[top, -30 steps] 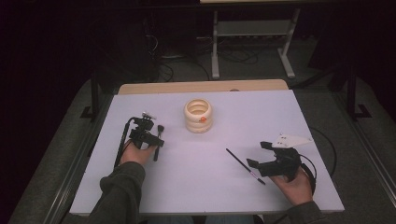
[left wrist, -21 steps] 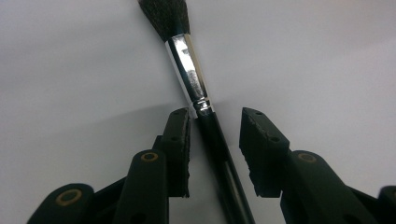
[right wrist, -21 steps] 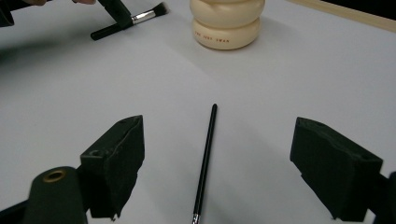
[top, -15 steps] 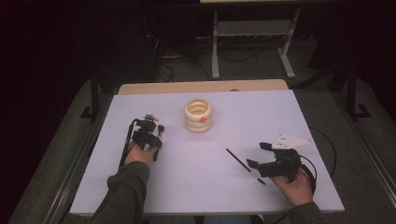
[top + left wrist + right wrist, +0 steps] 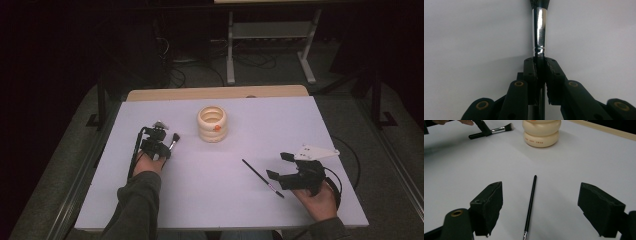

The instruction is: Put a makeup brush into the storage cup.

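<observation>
- A makeup brush [image 5: 539, 32] sits clamped between the jaws of the left gripper [image 5: 161, 141], which close on its black handle just below the silver ferrule; in the left gripper view the bristles are cut off at the top edge.
- From above, the brush head pokes out to the right of the left gripper, over the left half of the white desk [image 5: 280, 120]; whether it touches the surface cannot be made out.
- The left hand [image 5: 148, 164] and sleeve [image 5: 135, 205] hide most of the handle in the high view.
- A cream ribbed holder [image 5: 212, 123] stands upright near the desk's middle, toward the far edge, apart from the brush; an orange mark shows on its side, and small lettering on it is too fine to read.
- A thin black liner brush [image 5: 530, 205] lies flat on the desk between holder and right gripper [image 5: 280, 167], its near end cut off in the right gripper view.
- The right gripper's jaws stand wide apart, empty, with the liner brush lying in line between them.
- Open desk surrounds the holder on all sides; the right gripper sits near the right front corner.
</observation>
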Motion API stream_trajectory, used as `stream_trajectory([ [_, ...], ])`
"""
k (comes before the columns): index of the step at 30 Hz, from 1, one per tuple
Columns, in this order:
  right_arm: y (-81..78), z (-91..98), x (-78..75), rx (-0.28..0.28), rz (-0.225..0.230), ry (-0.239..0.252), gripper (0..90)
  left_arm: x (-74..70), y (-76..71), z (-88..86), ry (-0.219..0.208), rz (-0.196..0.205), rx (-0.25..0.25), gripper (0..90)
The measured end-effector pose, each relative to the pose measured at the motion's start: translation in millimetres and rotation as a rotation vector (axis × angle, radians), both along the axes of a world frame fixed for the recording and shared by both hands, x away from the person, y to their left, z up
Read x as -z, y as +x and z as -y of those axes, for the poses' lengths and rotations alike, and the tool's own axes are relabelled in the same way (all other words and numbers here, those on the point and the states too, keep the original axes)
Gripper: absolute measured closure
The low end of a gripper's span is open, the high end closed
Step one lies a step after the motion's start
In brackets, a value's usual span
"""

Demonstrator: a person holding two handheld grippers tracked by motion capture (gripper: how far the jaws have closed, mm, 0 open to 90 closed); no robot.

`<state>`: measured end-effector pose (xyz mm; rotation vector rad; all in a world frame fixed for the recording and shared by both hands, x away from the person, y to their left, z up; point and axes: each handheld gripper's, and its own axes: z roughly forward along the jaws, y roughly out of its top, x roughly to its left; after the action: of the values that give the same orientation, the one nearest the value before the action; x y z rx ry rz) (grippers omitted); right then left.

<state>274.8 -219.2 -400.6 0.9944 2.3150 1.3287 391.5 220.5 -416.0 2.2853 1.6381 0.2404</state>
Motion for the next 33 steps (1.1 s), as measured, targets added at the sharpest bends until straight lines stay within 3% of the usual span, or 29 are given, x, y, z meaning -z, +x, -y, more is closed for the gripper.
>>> stream_trajectory([
  [1, 0.0, 0.0, 0.0, 0.000, 0.000, 0.000, 19.1, 0.0, 0.0, 0.0, 0.000, 0.000, 0.000, 79.8],
  [2, 1.0, -0.4, 0.9, 0.002, -0.010, -0.002, 19.1, -1.6, -0.8, -2.7, -0.027, -0.012, -0.003, 79.8],
  [4, 1.0, -1.8, 1.6, 0.000, -0.010, -0.007, 19.2, -2.1, -1.2, -4.2, -0.022, -0.013, 0.010, 79.8],
  [6, 0.6, -2.5, 1.7, -0.002, -0.012, -0.013, 19.3, -3.3, -3.4, -6.6, -0.016, -0.005, 0.017, 79.8],
  [10, -0.5, -5.9, 2.6, -0.009, -0.014, -0.020, 19.2, -11.0, -9.7, -18.4, -0.071, 0.026, 0.025, 79.8],
  [16, 0.5, -8.4, 4.2, -0.014, -0.027, -0.026, 19.1, -18.2, -16.7, -31.5, -0.081, 0.044, 0.040, 79.8],
  [22, -0.3, -12.3, 4.3, -0.034, -0.054, -0.011, 19.0, -26.8, -26.3, -44.6, -0.125, 0.089, 0.077, 79.7],
  [29, -2.2, -26.3, 3.1, -0.095, -0.072, -0.040, 17.3, -30.7, -40.1, -63.2, -0.174, 0.123, 0.098, 79.7],
  [33, -2.1, -32.7, -1.2, -0.115, -0.079, -0.036, 16.7, -37.6, -51.6, -71.3, -0.209, 0.167, 0.119, 79.7],
])
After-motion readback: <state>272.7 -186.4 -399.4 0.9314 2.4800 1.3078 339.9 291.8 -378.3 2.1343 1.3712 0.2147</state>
